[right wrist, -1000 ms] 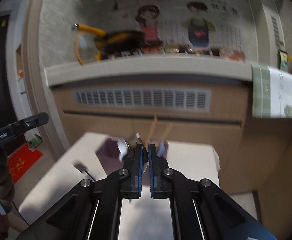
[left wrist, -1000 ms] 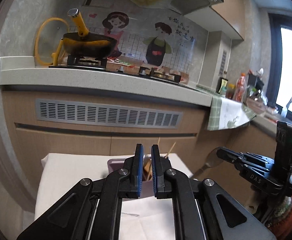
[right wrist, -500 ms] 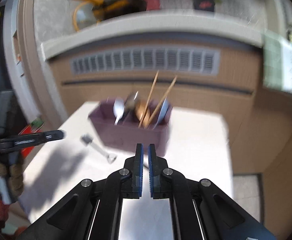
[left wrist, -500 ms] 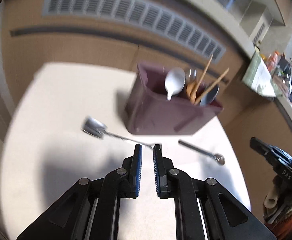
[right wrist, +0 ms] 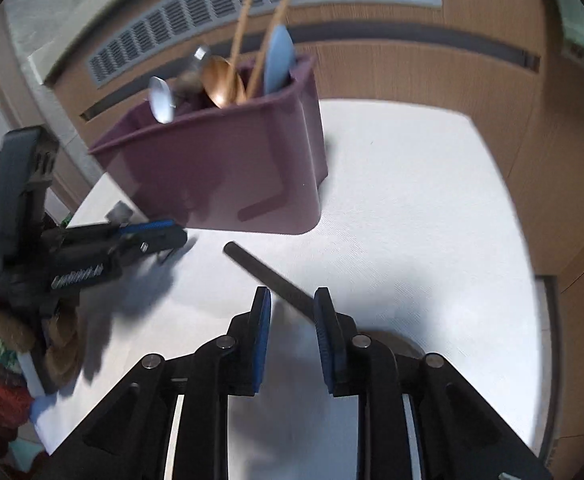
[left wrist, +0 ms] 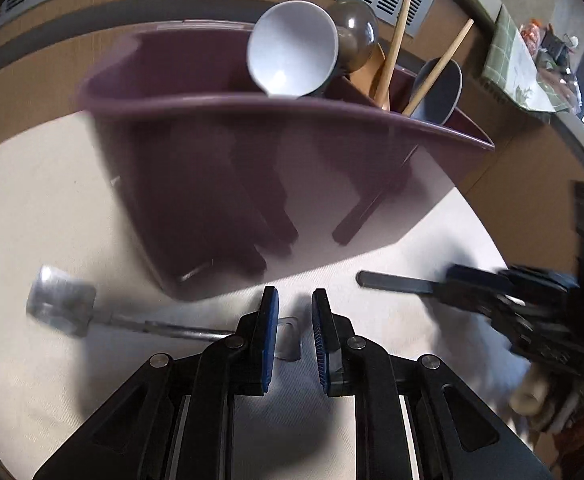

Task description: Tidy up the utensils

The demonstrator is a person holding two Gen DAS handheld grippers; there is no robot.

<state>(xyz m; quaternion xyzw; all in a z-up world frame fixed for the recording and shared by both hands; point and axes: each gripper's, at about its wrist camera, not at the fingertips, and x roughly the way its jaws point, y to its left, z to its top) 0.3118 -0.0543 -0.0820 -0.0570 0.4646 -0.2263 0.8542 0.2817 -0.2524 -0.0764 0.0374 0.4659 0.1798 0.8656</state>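
A purple utensil bin (left wrist: 252,168) stands on the white table (left wrist: 32,208), holding several spoons and two wooden chopsticks (left wrist: 392,40); it also shows in the right wrist view (right wrist: 228,168). A metal scoop (left wrist: 62,306) lies left of the bin, its handle end between the fingers of my open left gripper (left wrist: 294,320). A dark-handled utensil (right wrist: 268,272) lies on the table, its handle running between the fingers of my open right gripper (right wrist: 292,320). The right gripper shows in the left wrist view (left wrist: 468,280), the left gripper in the right wrist view (right wrist: 160,236).
Wooden cabinet fronts with a grey vent grille (right wrist: 252,4) stand behind the table. The table's right edge (right wrist: 528,248) drops to the floor. A green checked cloth (left wrist: 520,68) hangs on the counter at right.
Both grippers dropped from facing the counter down to the table and opened a little. The left now straddles the scoop's handle end, the right the dark handle.
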